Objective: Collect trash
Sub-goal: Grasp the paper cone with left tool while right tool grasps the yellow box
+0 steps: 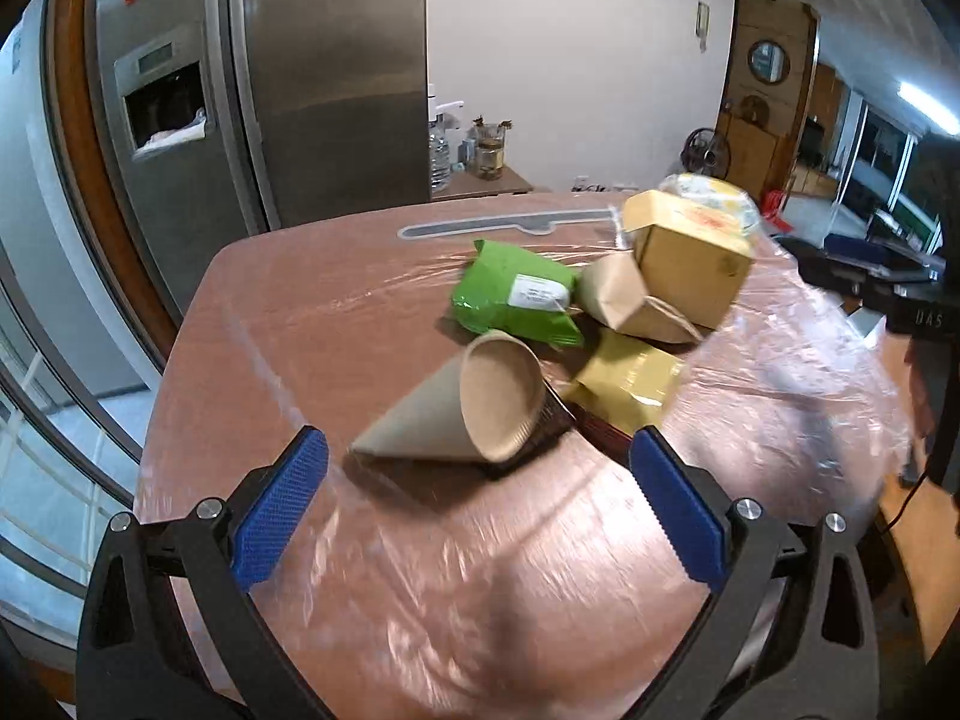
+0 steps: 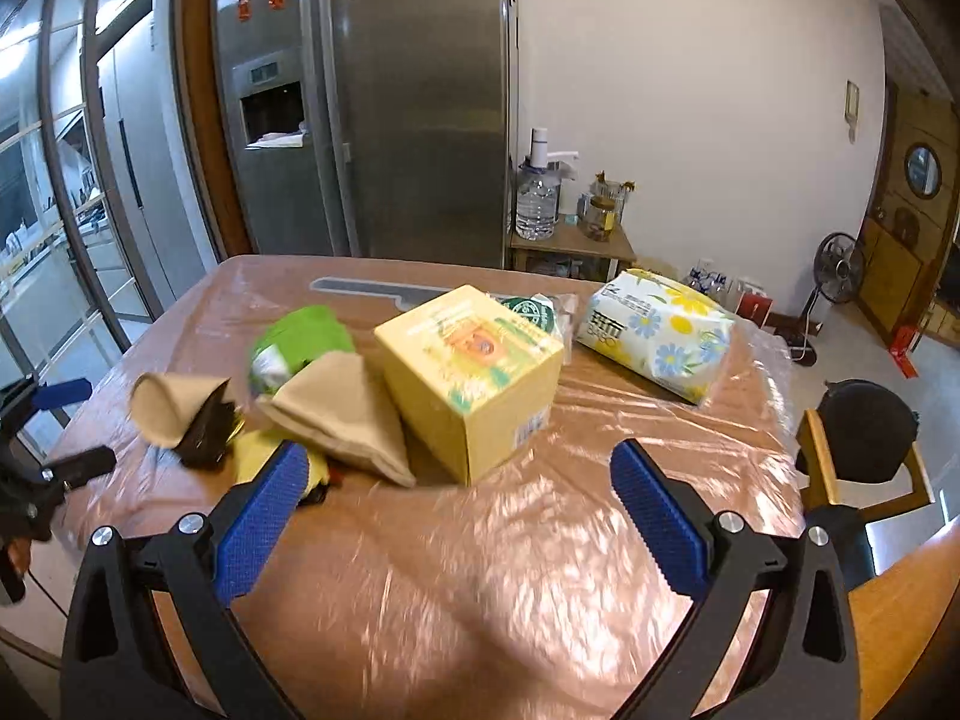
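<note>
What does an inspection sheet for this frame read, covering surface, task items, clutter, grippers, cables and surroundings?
Surface: table covered in clear plastic film.
Job's things: paper cone on its side, green packet, brown paper bag, yellow wrapper, all bunched together.
Clutter: yellow box, floral tissue pack.
Grippers: left gripper open, empty, before the cone; right gripper open, empty, before the box.
Cables: thin black cord off the table's right edge.
Surroundings: steel fridge, water bottle, floor fan.

Yellow box [image 2: 474, 378], green packet [image 1: 516, 300], tan paper cone [image 1: 462, 408], white tissue pack with yellow flowers [image 2: 660, 336]
</note>
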